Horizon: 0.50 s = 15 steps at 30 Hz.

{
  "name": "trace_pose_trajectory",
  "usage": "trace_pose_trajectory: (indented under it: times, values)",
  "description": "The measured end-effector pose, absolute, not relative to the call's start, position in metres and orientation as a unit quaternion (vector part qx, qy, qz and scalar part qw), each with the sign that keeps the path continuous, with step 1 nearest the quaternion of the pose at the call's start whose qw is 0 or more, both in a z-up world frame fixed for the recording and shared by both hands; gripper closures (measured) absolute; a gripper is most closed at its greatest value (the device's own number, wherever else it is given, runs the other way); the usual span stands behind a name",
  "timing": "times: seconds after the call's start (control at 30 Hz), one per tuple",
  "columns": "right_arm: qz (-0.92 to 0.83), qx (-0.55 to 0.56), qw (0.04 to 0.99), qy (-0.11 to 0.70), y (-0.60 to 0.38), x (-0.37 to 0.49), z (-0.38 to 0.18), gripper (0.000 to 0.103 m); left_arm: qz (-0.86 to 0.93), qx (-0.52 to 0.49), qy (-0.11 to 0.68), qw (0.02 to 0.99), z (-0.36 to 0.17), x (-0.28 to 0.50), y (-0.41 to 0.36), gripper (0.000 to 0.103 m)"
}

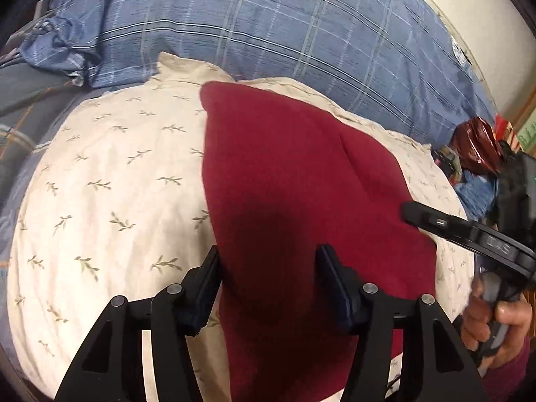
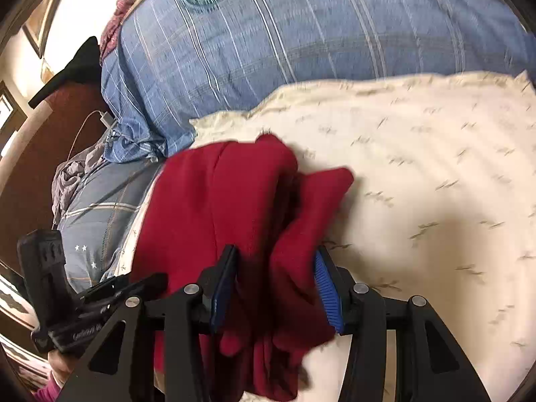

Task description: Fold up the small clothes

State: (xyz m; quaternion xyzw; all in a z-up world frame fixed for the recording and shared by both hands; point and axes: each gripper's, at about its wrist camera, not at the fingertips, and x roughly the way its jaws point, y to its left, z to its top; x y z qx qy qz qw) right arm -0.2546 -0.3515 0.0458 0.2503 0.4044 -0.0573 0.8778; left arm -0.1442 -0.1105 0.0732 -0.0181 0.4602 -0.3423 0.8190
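Folding is partway: my left claw [image 1: 268, 268] hangs loose over the red cloth [image 1: 294, 201] on the pillow [image 1: 100, 184]. My right claw [image 2: 276, 268] has cloth between its fingers, gripped or not I cannot tell. Next I grab an edge and fold again.

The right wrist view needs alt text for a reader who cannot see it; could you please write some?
A bunched dark red garment lies on a cream leaf-print pillow, with folds of it between the jaws of the right hand-held gripper. A blue plaid pillow sits behind, and the left hand-held gripper shows at lower left.

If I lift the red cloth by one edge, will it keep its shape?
Probably not. The red cloth looks soft, bunching in folds between the right tool fingers. It likely weighs little and would drape, perhaps clinging to the cream pillowcase.
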Motion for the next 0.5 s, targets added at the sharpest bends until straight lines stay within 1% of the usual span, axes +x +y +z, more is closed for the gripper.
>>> trace_pose_trajectory:
  times: [0.03, 0.13, 0.2, 0.23, 0.27, 0.33, 0.43, 0.5]
  values:
    - [-0.057, 0.243, 0.884, 0.396, -0.35, -0.26, 0.053, 0.054, -0.337, -0.017, 0.455, 0.824, 0.075, -0.146, -0.109, 0.045]
    - [-0.039, 0.215, 0.901, 0.375, -0.333, -0.267, 0.072, 0.054, -0.31, 0.012, 0.425, 0.85, 0.083, -0.159, -0.109, 0.038]
    - [-0.023, 0.204, 0.906, 0.37, -0.319, -0.267, 0.075, 0.054, -0.297, 0.017, 0.411, 0.862, 0.086, -0.17, -0.108, 0.035]
    - [-0.015, 0.198, 0.907, 0.371, -0.312, -0.264, 0.074, 0.056, -0.295, 0.018, 0.408, 0.864, 0.087, -0.176, -0.109, 0.035]
    - [-0.012, 0.184, 0.908, 0.377, -0.304, -0.261, 0.071, 0.059, -0.291, 0.02, 0.407, 0.866, 0.087, -0.18, -0.109, 0.034]
    - [-0.026, 0.148, 0.904, 0.4, -0.291, -0.252, 0.061, 0.059, -0.282, 0.03, 0.4, 0.872, 0.089, -0.189, -0.109, 0.034]
    - [-0.067, 0.086, 0.898, 0.426, -0.281, -0.247, 0.04, 0.062, -0.272, 0.038, 0.388, 0.88, 0.093, -0.201, -0.105, 0.034]
    - [-0.079, 0.07, 0.893, 0.437, -0.28, -0.246, 0.03, 0.062, -0.265, 0.039, 0.378, 0.886, 0.097, -0.208, -0.103, 0.034]
